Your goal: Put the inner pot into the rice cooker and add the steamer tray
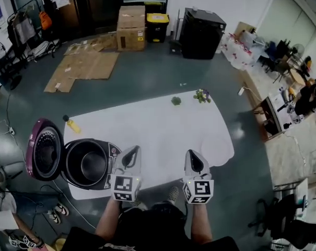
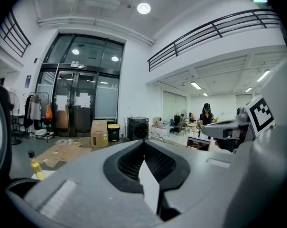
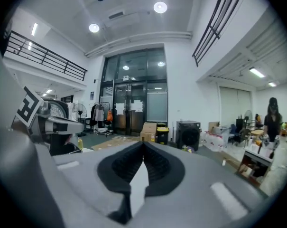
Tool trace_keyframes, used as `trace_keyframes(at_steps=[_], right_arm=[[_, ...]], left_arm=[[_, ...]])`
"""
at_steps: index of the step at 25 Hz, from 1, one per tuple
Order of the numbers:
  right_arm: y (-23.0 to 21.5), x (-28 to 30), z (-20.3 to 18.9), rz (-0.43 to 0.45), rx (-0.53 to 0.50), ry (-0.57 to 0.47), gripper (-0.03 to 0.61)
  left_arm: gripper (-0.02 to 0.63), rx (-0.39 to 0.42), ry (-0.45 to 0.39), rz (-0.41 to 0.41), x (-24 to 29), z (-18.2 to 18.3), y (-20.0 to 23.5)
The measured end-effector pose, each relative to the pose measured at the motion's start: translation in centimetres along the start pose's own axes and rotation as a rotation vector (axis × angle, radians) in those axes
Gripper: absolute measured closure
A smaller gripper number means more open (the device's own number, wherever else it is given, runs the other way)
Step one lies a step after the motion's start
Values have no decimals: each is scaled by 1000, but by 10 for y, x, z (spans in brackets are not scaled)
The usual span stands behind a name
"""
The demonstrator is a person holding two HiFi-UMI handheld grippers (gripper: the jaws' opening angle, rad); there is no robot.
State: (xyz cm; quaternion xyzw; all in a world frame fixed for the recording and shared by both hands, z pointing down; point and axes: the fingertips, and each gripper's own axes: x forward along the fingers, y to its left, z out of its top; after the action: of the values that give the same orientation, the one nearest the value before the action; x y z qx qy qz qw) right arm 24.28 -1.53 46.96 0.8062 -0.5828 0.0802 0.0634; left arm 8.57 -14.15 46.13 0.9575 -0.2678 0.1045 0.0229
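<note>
left tongs [image 1: 132, 150] pressed together, empty | right tongs [image 1: 192, 153] together, empty | rice cooker [image 1: 109, 153] lid [image 1: 44, 150] open

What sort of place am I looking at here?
Probably a lab or workshop hall, not a kitchen: the rice cooker sits on a white table amid flattened cardboard, boxes and cluttered desks, under a railed mezzanine.
</note>
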Motion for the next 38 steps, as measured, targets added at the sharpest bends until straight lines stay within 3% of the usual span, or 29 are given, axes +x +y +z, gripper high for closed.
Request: trace_keyframes(at_steps=[11,19,33,36,38], right_arm=[[-171,-73,-58,-209,96,66,572],[-255,-103,-117,-287,165,153,572],[-320,-92,-243,-302,295,373,565],[-329,-84,-266,-305,360,423,450],[-332,-76,-280,-296,408,449,406]], left_arm=[[603,20,87,-226,90,-26,-178],[603,45,172,-323,138,-57,-271],[603,45,405,-363,190,-158,-334],[603,32,444,-366,199,-168,-340],[603,30,464,-365,204,-180,-341]])
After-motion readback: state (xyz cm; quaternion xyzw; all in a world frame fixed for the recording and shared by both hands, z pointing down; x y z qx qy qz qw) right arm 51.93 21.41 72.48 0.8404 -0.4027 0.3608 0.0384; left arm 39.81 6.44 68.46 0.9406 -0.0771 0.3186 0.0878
